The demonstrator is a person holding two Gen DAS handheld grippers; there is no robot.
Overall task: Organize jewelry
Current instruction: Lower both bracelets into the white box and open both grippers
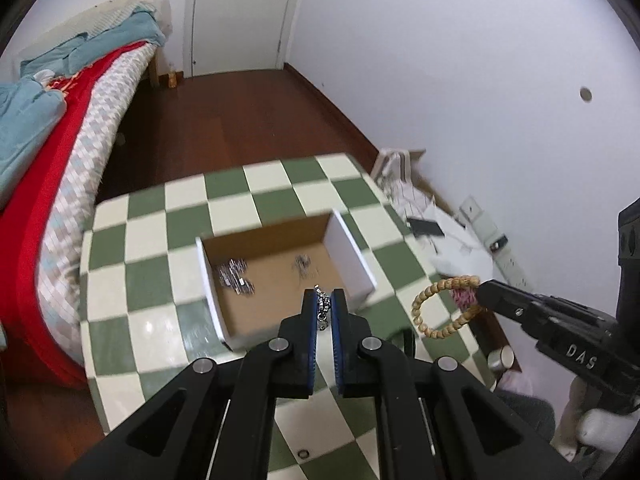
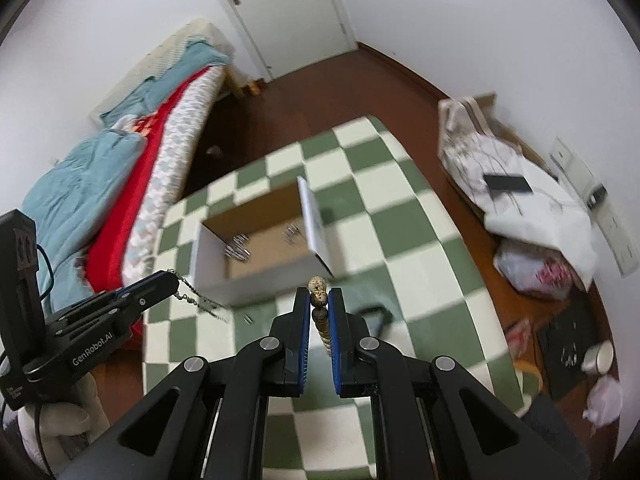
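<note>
My left gripper (image 1: 324, 300) is shut on a silver chain (image 1: 323, 307) and hangs above the near edge of an open cardboard box (image 1: 276, 276). From the right wrist view the chain (image 2: 196, 298) dangles from the left gripper (image 2: 170, 278) beside the box (image 2: 256, 240). My right gripper (image 2: 319, 300) is shut on a wooden bead bracelet (image 2: 319, 298). In the left wrist view the bracelet (image 1: 440, 308) forms a loop with a pink tassel, held by the right gripper (image 1: 482, 294) to the right of the box. Small silver pieces (image 1: 236, 278) lie inside the box.
The box rests on a table with a green and white checked cloth (image 1: 152, 240). A bed with red and blue bedding (image 1: 48, 152) runs along the left. Clutter with a dark phone (image 2: 508, 183) sits on a low shelf at the right. A small ring (image 1: 304, 454) lies on the cloth.
</note>
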